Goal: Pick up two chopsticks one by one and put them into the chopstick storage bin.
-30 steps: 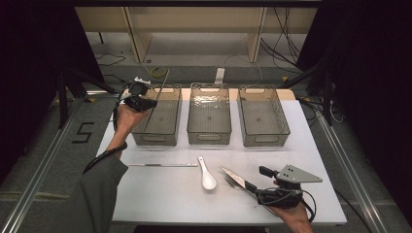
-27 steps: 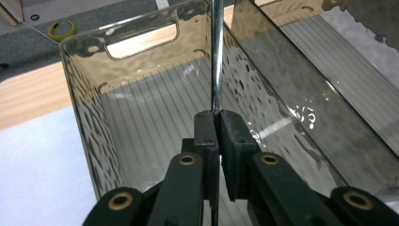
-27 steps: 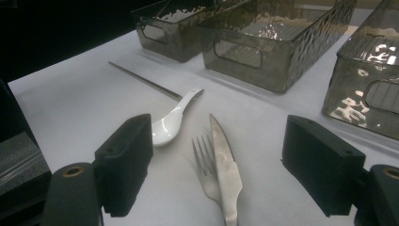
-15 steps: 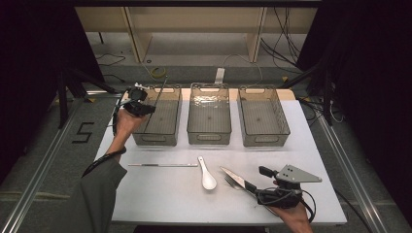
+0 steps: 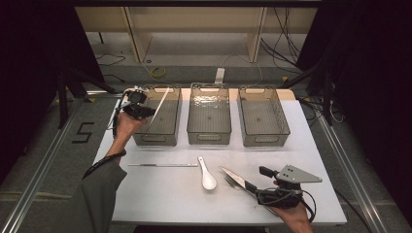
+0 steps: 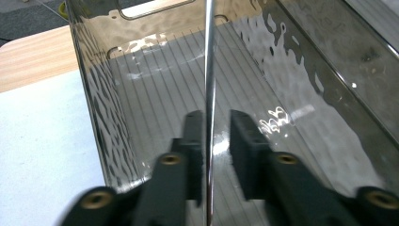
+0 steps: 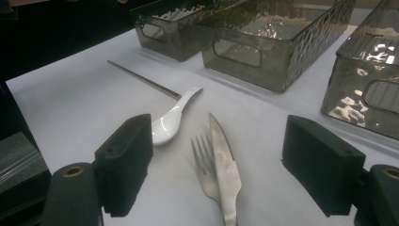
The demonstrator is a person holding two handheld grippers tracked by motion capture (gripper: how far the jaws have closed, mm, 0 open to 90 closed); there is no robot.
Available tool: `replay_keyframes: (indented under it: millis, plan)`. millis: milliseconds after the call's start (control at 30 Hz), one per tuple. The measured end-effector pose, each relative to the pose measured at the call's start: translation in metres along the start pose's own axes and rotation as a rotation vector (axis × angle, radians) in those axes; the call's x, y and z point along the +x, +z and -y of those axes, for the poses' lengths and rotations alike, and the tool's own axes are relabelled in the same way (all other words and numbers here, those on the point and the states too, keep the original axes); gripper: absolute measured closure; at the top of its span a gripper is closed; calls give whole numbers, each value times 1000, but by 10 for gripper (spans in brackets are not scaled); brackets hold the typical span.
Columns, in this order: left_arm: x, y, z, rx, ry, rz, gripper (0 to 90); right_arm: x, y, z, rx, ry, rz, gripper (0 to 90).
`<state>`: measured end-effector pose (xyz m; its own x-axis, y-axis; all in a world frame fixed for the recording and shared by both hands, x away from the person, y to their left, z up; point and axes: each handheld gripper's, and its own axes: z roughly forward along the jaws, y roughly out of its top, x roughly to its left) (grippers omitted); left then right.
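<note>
High view: 3 clear bins are lined up along the far half of the counter (image 5: 145,194). The left gripper (image 5: 143,110) is held at the near left edge of the left bin (image 5: 158,116), and a thin metal chopstick (image 5: 159,103) is seen slanting up from it over that bin. A second chopstick (image 5: 163,165) lies flat on the counter in front of the bins, with a white spoon (image 5: 206,173) just right of it. Farther right, a knife (image 5: 232,176) and a fork (image 5: 231,182) lie side by side, just ahead of the right gripper (image 5: 265,171).

Left gripper view: the chopstick (image 6: 209,94) is seen between the 2 jaws above the ribbed bin floor (image 6: 188,84). It lies against the left jaw, while a narrow gap is left at the right jaw, so a loosened or slack hold is judged likely.

Right gripper view: the jaws are spread wide and nothing is held. The knife (image 7: 225,169) and fork (image 7: 205,162) lie between them on the counter, touching along their length.

Step in hand, as judged: placing the chopstick in the left bin. The chopstick should be lowered close to the floor and aligned with the bin's length before the jaws are parted fully, so that bouncing or resting on the rim is avoided.
</note>
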<state>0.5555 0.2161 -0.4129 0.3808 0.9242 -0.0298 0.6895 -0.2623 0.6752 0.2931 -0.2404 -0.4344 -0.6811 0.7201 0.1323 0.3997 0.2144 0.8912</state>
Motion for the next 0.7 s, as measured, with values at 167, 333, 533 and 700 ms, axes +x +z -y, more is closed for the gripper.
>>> replay_keyframes:
  millis: [167,333,533,700]
  plan:
    - [1,-10,-3,15,-19,34,589,0,0,0,1,2,5,259]
    - [-2,-31,-3,29,-3,102,447,-2,-1,0,-3,3,12,259]
    - [-24,-61,23,38,103,191,319,-1,1,1,7,5,14,259]
    - [-34,-59,41,100,188,222,279,-2,2,2,13,11,14,259]
